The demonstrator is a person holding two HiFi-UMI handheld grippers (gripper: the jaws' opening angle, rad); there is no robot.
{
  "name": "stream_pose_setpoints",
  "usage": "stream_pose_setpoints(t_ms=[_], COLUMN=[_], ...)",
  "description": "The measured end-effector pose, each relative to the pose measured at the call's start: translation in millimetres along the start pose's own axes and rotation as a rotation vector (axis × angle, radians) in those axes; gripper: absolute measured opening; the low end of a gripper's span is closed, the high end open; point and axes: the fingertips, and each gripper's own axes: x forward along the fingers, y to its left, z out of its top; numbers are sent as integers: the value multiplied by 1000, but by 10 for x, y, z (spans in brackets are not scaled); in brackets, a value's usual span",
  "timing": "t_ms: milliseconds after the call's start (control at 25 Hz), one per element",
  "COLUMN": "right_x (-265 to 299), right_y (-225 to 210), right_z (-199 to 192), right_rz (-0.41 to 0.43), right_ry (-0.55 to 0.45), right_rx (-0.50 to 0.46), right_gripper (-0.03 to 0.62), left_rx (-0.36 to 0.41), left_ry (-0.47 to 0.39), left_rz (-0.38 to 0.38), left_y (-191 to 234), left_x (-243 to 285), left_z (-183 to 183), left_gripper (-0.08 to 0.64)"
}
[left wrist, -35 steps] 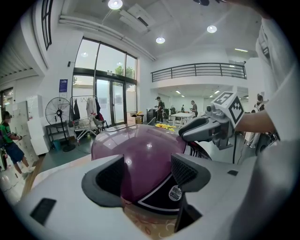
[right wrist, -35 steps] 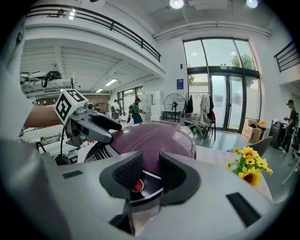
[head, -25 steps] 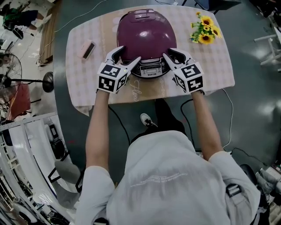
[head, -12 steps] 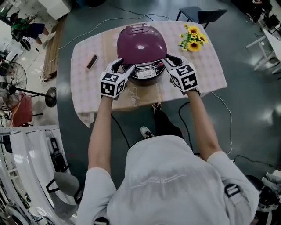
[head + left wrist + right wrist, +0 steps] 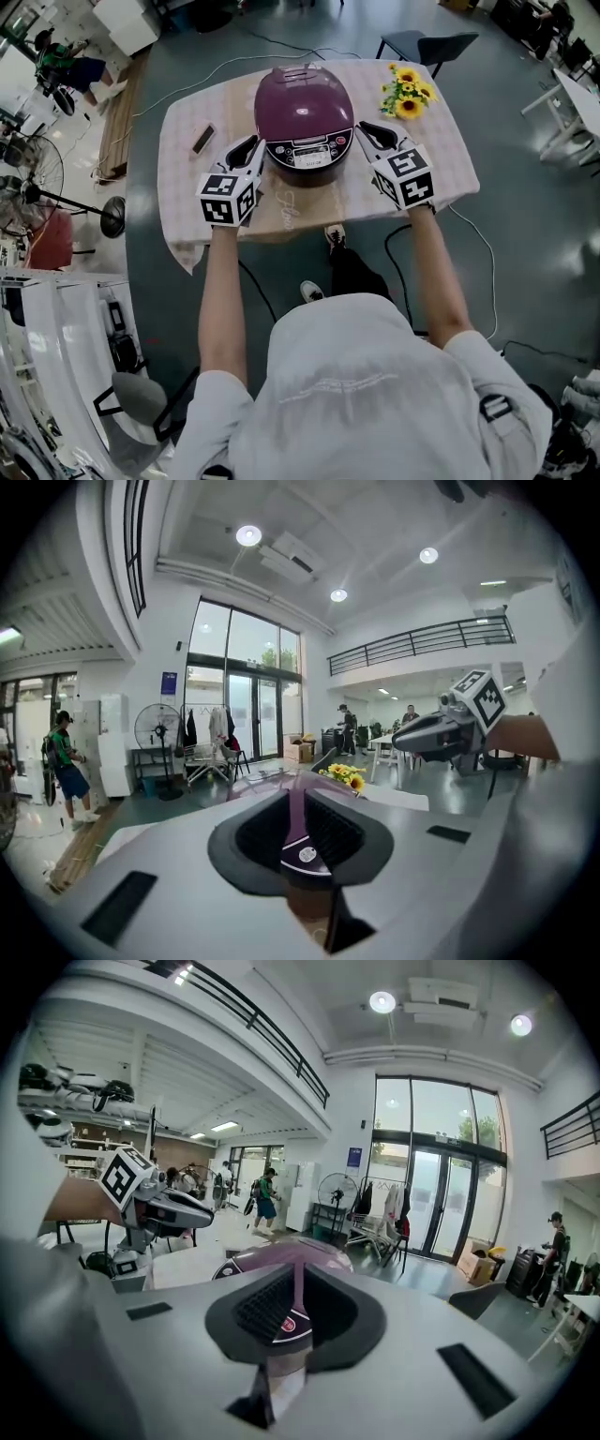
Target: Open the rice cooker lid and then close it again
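Cloth covers the table (image 5: 183, 178), and a small dark bar (image 5: 202, 139) lies near its left edge, well apart from everything else. Next comes the left gripper (image 5: 251, 145), pointing away from the person. Its tips sit just beside the near-left flank of the rice cooker (image 5: 305, 122) without touching it. Its jaws are closing, with only a thin slit left between them. Nothing is held in that slit, and the left gripper view shows just the cooker's purple dome beyond it. The cooker stands in the middle of the table with its lid (image 5: 302, 89) down and its control panel (image 5: 309, 150) facing the person. The front-to-back line of the lid therefore runs straight away from the body, midway between the two hands. The hinge is probably at the far side and the release somewhere above the panel, though no button can be made out. The right gripper (image 5: 367, 131) mirrors the left on the near-right flank. It is also just beside the cooker and apart from it, and its tips reach a little further along the body. Its jaws are closing too, almost together and empty, with the dome showing through the gap. The lid's front edge lies inward and slightly ahead of both sets of tips, so neither hand looks clearly nearer to it. Sunflowers (image 5: 405, 94) stand on the table to the right, clear of the lid's likely swing.
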Motion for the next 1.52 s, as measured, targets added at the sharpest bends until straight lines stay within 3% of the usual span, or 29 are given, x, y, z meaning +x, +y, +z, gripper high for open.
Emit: stream_pose_setpoints(t_ms=[200, 760, 1360, 1520], right_x=[-233, -600, -737, -683], right_y=[-1, 114, 351, 360], right_z=[173, 573, 739, 645], right_rz=[-20, -42, 7, 12], right_ry=[-59, -134, -176, -158], right_rx=[-12, -95, -137, -133], right_gripper=[38, 29, 26, 26], left_rx=[79, 121, 220, 201], left_ry=[-46, -158, -159, -155], left_rz=[36, 107, 60, 75], left_y=[-143, -253, -568, -489], left_x=[-221, -754, -941, -928], left_z=[251, 822, 982, 928], left_gripper=[20, 15, 15, 15])
